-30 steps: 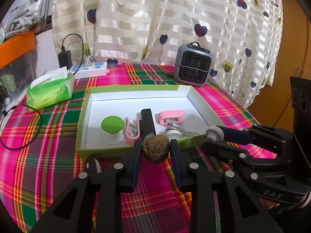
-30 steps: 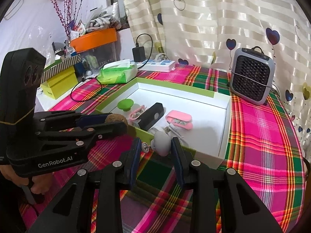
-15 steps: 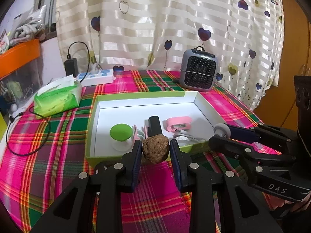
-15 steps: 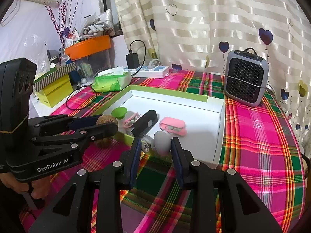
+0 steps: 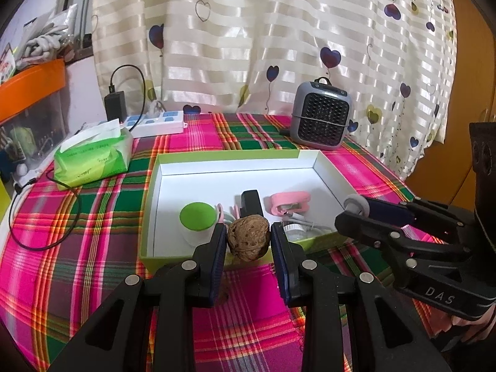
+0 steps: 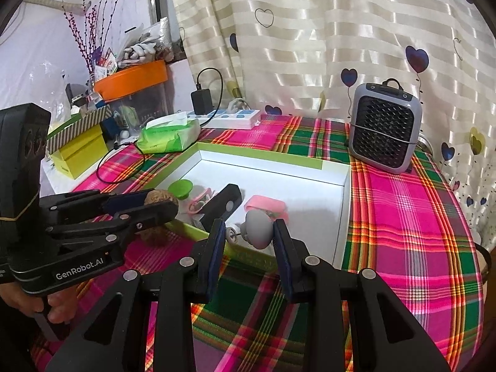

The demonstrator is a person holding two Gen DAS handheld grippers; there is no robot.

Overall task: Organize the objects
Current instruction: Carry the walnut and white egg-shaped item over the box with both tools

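Two grippers, each loaded, at near edge of box (image 5: 235, 155).
Left gripper (image 5: 248, 241) clamped on walnut (image 5: 248, 240); right gripper (image 6: 246, 232) clamped on grey knob (image 6: 258, 228); both held just above box's front wall, over plaid cloth (image 5: 77, 248).

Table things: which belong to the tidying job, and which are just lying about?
Part of the job: walnut in left hand-held gripper; grey knob in right hand-held gripper; box.

Lying about: tissue pack, small heater, power strip.
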